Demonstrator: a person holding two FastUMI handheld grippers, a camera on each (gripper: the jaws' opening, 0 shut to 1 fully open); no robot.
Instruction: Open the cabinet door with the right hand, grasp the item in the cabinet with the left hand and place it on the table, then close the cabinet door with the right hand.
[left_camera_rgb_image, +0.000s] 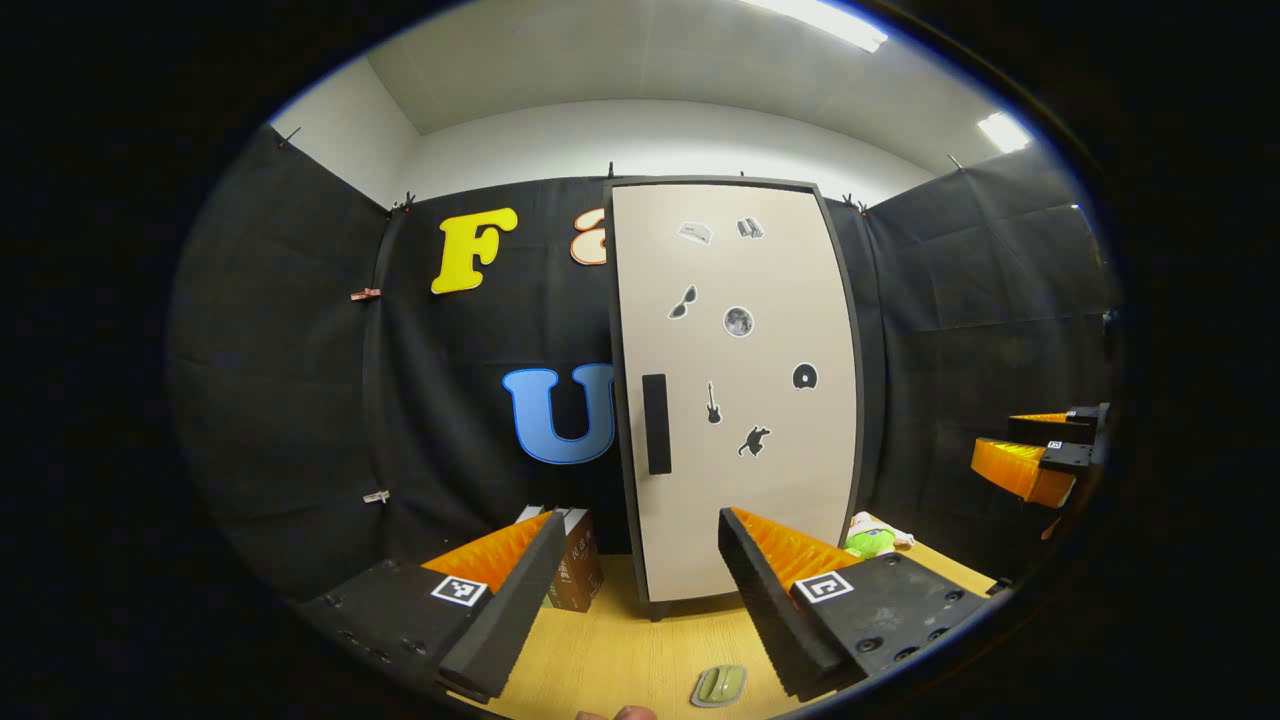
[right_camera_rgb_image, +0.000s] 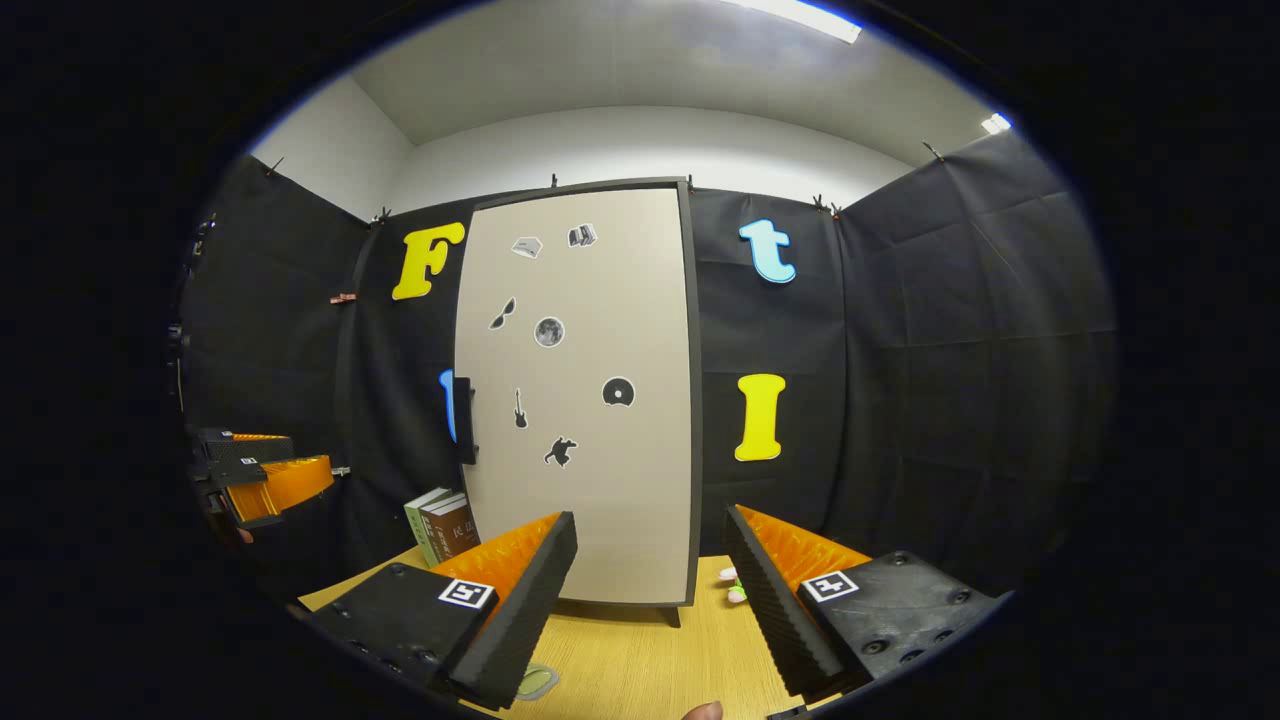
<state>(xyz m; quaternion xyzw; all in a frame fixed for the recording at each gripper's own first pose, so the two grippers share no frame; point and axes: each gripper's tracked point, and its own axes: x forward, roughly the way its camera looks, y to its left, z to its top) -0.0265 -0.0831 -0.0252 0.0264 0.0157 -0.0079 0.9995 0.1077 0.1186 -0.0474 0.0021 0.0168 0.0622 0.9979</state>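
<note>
Ahead of hand-held gripper, cabinet door

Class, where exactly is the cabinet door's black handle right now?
In the left gripper view the handle sits upright near the left edge of the closed cabinet door, about halfway up, left of the guitar sticker.

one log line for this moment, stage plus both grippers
stage: pre-open | cabinet door: closed | handle: untouched | left gripper: open, empty | right gripper: open, empty, facing door
</note>
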